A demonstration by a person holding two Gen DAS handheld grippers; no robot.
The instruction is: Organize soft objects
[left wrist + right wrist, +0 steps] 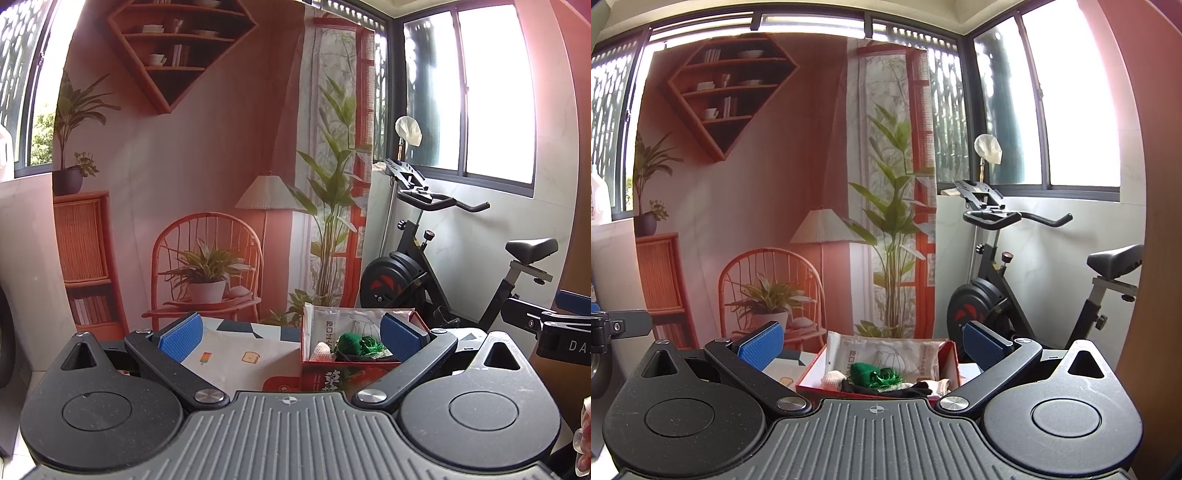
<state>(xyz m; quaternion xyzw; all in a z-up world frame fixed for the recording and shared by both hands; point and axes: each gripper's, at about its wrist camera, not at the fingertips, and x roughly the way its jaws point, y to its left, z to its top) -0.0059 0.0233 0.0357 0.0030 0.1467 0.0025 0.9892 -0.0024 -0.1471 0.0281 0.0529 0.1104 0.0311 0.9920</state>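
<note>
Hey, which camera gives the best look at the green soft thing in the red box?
The right wrist view: the green soft thing sits near the centre between the open fingers, with the red box facing the camera. In the left wrist view it shows too, but off to the right, close to the right finger's blue pad.

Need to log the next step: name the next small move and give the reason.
Probably lower the right gripper toward the red box: both grippers are open and empty, the left gripper too, and the green soft item lies loose inside.
</note>
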